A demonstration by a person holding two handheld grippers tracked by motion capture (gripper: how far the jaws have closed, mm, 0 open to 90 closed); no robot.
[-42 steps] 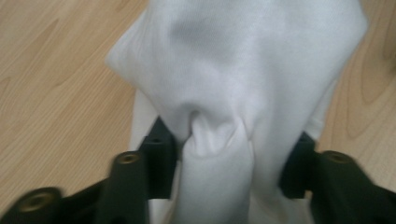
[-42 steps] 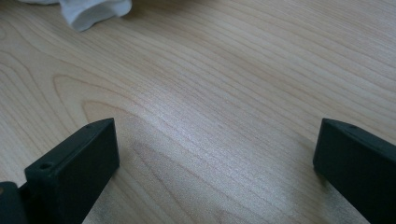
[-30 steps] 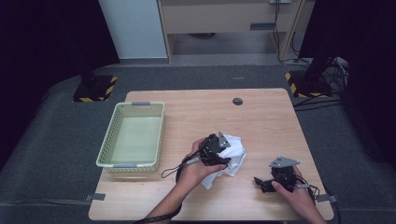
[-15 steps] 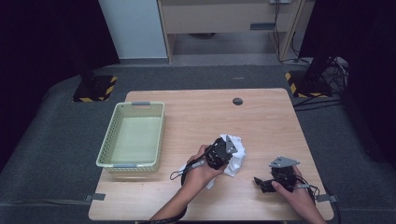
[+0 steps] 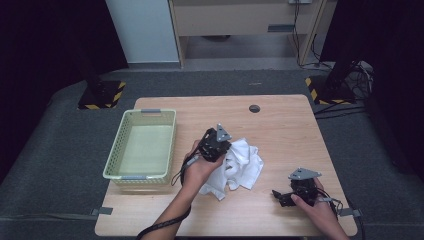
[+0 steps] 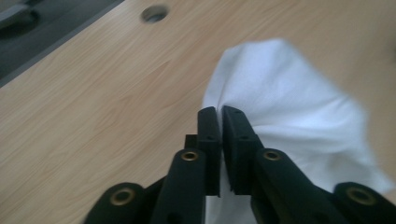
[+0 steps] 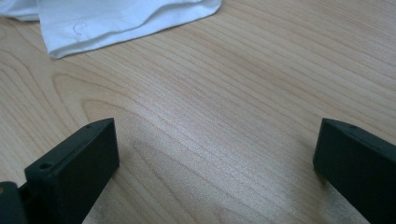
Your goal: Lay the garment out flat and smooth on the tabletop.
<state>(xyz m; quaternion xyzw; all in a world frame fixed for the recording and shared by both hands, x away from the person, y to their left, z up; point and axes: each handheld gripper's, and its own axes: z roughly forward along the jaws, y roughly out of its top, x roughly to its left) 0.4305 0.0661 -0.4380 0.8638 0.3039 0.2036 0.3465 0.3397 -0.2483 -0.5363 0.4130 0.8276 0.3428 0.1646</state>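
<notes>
— Where is the white cloth [image 5: 239,164] now?

— It lies crumpled near the middle of the wooden tabletop [image 5: 280,125], just to the right of the pale green basket [image 5: 142,145]. One fold of it is raised a little from the wood.

— And the left tongs [image 6: 221,122]?

— Their jaws have just been closing, and now they are clamped on that fold – in the left gripper view the white fabric comes out from between the two black pads. In the high view the left tongs [image 5: 216,145] sit at the left edge of the cloth.

— The right tongs [image 5: 278,196]?

— They rest low over the tabletop near the front right corner, well apart from the cloth. In the right gripper view their jaws stand wide apart with only bare wood between them; the hem of the cloth [image 7: 126,21] lies farther off.
</notes>
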